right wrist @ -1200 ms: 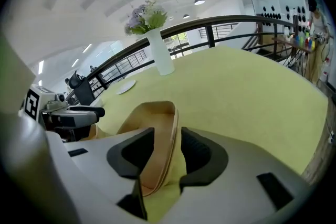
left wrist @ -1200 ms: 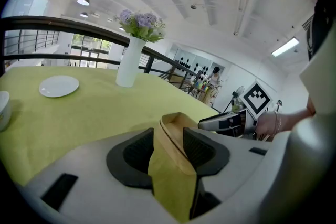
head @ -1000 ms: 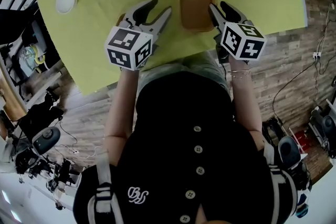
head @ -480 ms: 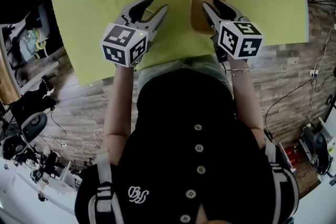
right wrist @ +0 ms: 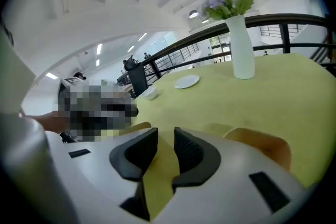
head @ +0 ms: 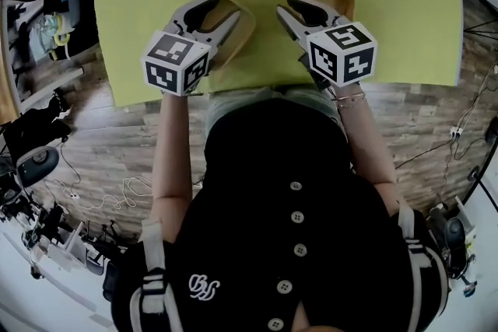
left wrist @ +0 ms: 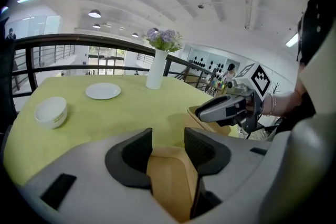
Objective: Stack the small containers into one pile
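My left claw [left wrist: 168, 136], jaws just opened wider, straddles one tan container [left wrist: 170, 181] at the near edge of the surface [left wrist: 131, 113]. My right claw [right wrist: 165, 136], gap just narrowed, stands empty beside the second container [right wrist: 262, 147]. Both look light, stiff and slick, best pinched by a rim. Beyond: one bowl [left wrist: 51, 111], one plate [left wrist: 103, 91], one vase [left wrist: 156, 70].

A white stitched monogram [head: 204, 286] on the black top [head: 311, 167], low on the chest, seems to read "BS", though its curls are small.
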